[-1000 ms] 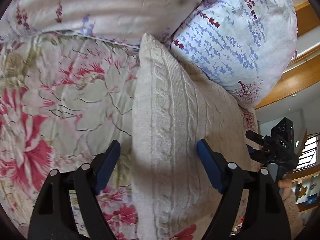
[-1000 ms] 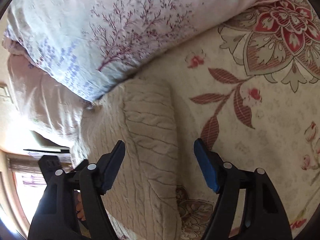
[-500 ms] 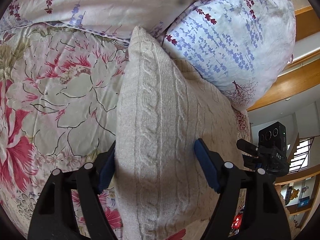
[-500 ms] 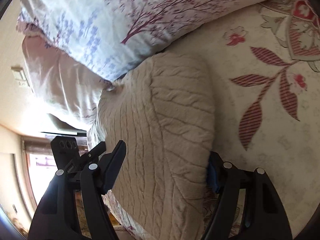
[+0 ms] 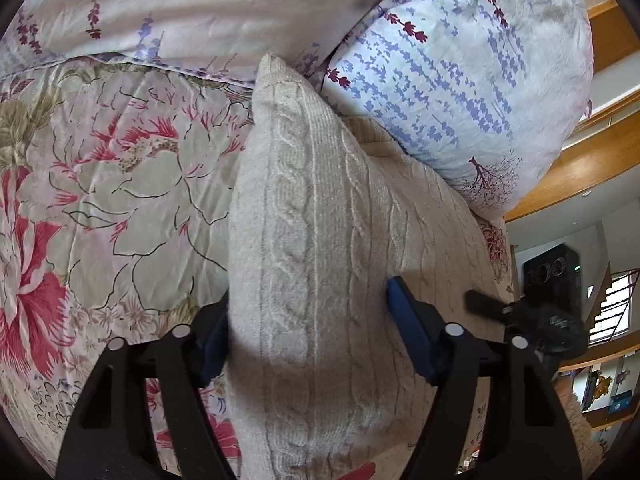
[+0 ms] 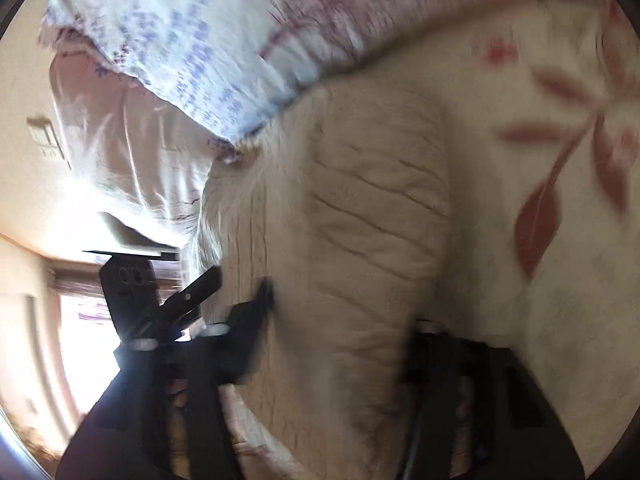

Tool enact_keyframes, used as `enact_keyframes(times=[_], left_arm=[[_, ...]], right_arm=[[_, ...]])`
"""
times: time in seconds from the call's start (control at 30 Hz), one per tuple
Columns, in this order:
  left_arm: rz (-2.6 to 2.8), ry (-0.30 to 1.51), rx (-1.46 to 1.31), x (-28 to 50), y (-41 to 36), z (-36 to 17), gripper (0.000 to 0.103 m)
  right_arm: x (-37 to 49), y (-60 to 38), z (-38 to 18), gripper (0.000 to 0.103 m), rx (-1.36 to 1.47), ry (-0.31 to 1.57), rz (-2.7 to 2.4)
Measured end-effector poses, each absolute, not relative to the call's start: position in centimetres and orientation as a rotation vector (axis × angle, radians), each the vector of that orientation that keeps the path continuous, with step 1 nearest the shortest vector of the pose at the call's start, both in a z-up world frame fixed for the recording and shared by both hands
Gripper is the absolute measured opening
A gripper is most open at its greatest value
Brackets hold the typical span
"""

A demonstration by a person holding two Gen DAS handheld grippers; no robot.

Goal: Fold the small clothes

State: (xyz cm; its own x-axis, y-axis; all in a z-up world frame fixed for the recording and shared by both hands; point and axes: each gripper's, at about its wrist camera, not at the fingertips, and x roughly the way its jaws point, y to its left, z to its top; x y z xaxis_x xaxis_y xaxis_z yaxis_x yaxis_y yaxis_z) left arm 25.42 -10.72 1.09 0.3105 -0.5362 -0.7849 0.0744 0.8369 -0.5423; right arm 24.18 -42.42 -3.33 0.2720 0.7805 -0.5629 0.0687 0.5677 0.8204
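Garment: cream cable-knit sweater (image 5: 320, 240) on floral bedspread (image 5: 120, 184), beside pillow (image 5: 460, 80).
Left hand-held gripper (image 5: 308, 332): closing, clasping sweater fold.
Right hand-held gripper (image 6: 344, 312): closing, blurred, clamped on sweater (image 6: 360, 240).

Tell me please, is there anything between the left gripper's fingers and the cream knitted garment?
Nothing visible. The folded edge of the cream knitted garment already sits between the fingers of the left gripper, whose jaws have just been closing on it. The floral bedspread lies beside it and the lavender-print pillow behind it, neither in the gap.
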Motion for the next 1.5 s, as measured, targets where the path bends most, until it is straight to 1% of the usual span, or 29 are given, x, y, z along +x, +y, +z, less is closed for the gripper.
enact_keyframes(times=[0.07,0.17,0.23,0.3,0.4,0.5,0.7,0.87,0.97,1.0,1.03,1.1,1.17,1.27,1.37,1.43,1.47,1.5], left_arm=[[-0.421,1.197,-0.463,25.4,-10.6,1.2,0.064],[-0.423,1.192,-0.479,25.4,-10.5,1.5,0.058],[-0.428,1.178,-0.480,25.2,-10.4,1.7,0.048],[-0.446,1.162,-0.485,24.9,-10.3,2.1,0.041],[-0.476,1.149,-0.507,24.3,-9.6,2.7,0.038],[-0.494,1.140,-0.525,23.3,-8.4,3.4,0.037],[-0.507,1.090,-0.579,21.2,-3.4,5.4,0.037],[-0.477,1.037,-0.549,19.9,1.1,6.3,0.038],[-0.390,1.071,-0.568,20.2,4.4,3.8,0.039],[-0.336,1.103,-0.584,20.4,5.3,2.5,0.041],[-0.314,1.127,-0.615,20.6,6.1,1.1,0.045],[-0.315,1.114,-0.667,20.2,6.8,0.0,0.049],[-0.305,1.100,-0.616,20.0,6.3,0.4,0.054],[-0.275,1.062,-0.508,20.0,5.4,2.1,0.055],[-0.243,0.949,-0.367,18.6,5.3,5.0,0.056],[-0.270,0.882,-0.273,17.8,4.4,6.7,0.061],[-0.287,0.868,-0.237,17.6,3.9,7.2,0.061],[-0.311,0.862,-0.184,17.2,3.0,7.6,0.061]], right_arm=[[23.9,-42.2,-3.4,0.047,0.882,1.199,0.572],[23.8,-41.9,-3.6,0.043,0.917,1.189,0.565],[23.5,-42.1,-3.5,0.040,0.928,1.178,0.569],[23.1,-42.2,-3.4,0.038,0.949,1.157,0.577],[22.6,-41.8,-2.5,0.037,0.976,1.119,0.593],[21.8,-41.1,-1.5,0.036,0.979,1.090,0.626],[21.5,-37.3,0.6,0.033,0.926,1.052,0.703],[22.1,-32.2,2.1,0.032,0.804,1.023,0.747],[22.4,-29.6,1.4,0.030,0.759,1.035,0.710],[22.6,-29.0,0.7,0.030,0.748,1.057,0.680],[22.8,-28.4,-0.3,0.030,0.729,1.095,0.622],[22.9,-28.3,-1.7,0.033,0.754,1.128,0.579],[22.8,-28.5,-1.6,0.034,0.775,1.130,0.575],[22.7,-29.6,-0.4,0.035,0.755,1.099,0.548],[22.5,-30.4,0.4,0.035,0.774,1.054,0.518],[22.7,-31.4,0.2,0.035,0.780,1.050,0.503],[22.8,-31.3,0.2,0.034,0.771,1.046,0.499],[22.9,-30.9,0.5,0.028,0.747,1.037,0.493]])
